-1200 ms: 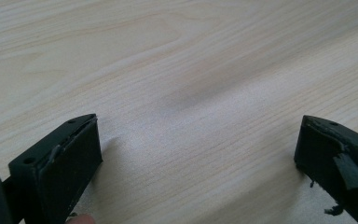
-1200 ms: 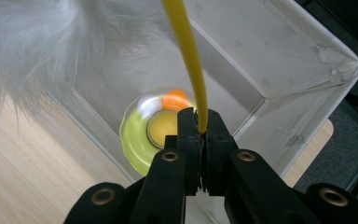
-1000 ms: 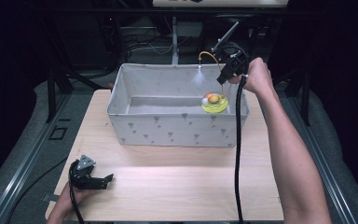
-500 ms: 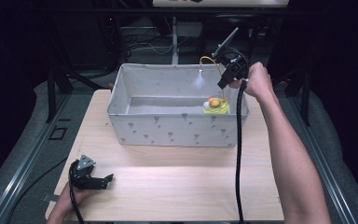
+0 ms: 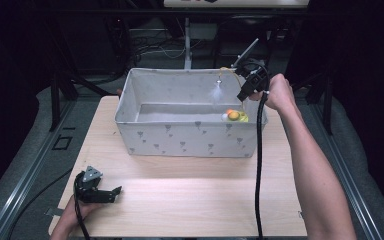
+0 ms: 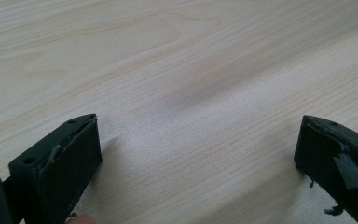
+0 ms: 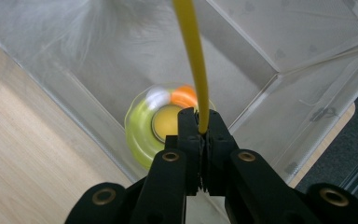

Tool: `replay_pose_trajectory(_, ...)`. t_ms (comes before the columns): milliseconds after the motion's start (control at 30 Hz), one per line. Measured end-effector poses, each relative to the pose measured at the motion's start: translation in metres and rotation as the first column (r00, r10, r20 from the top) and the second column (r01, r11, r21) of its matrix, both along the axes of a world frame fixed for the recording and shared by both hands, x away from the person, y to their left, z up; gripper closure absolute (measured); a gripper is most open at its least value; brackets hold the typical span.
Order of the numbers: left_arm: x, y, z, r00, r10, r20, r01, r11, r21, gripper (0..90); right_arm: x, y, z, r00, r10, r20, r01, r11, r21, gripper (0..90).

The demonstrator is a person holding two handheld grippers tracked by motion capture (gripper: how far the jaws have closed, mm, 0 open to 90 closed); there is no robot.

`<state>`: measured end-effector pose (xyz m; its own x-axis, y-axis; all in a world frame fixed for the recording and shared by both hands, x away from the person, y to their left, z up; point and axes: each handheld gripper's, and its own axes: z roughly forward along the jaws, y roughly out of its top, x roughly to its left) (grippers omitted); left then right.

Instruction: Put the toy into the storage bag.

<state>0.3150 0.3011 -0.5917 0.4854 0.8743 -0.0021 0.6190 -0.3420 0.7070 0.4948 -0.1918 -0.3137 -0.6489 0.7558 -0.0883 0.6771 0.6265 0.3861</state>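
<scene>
Lower than a second ago, the right gripper (image 7: 203,135) has sunk toward the fabric bin (image 5: 190,140) and its jaws stay clamped on a thin yellow wand (image 7: 191,60). From the gripper the wand arcs out over the bin, and a white feathery tuft (image 5: 216,91) dangles from its far end. Directly below the jaws, in the bin's corner, lies a lime-green ring toy (image 7: 142,133) with orange and white pieces. Near the table's (image 5: 190,200) front edge, the left gripper (image 5: 114,192) rests with jaws wide apart.
</scene>
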Motion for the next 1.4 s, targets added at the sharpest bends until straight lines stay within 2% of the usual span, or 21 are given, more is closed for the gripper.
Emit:
replay_pose_trajectory(367,0.000,0.000,0.000,1.0000,0.000,0.000,0.000,1.0000,0.000,0.4,-0.001,-0.011,-0.022,0.9993,-0.017,-0.033,0.017,1.000,0.002,88.2)
replay_pose_trajectory(633,0.000,0.000,0.000,1.0000,0.001,0.001,-0.001,1.0000,0.000,0.5,-0.002,-0.018,-0.041,0.9968,-0.033,-0.073,0.034,0.999,0.008,88.2)
replay_pose_trajectory(667,0.000,0.000,0.000,1.0000,0.001,0.001,-0.001,1.0000,0.000,0.5,-0.002,-0.019,-0.043,0.9963,-0.029,-0.081,0.029,1.000,-0.006,88.2)
replay_pose_trajectory(867,0.000,0.000,0.000,1.0000,0.001,0.001,-0.001,1.0000,0.000,0.5,-0.003,-0.029,-0.060,0.9908,-0.050,-0.125,0.051,0.999,-0.003,88.1)
replay_pose_trajectory(1200,0.000,0.000,0.000,1.0000,0.001,0.001,-0.001,1.0000,0.000,0.5,-0.003,-0.042,-0.070,0.9843,-0.072,-0.161,0.076,0.997,0.021,88.0)
replay_pose_trajectory(1400,0.000,0.000,0.000,1.0000,0.002,0.004,-0.002,1.0000,0.001,0.5,-0.003,-0.042,-0.071,0.9790,-0.083,-0.186,0.087,0.996,0.009,87.8)
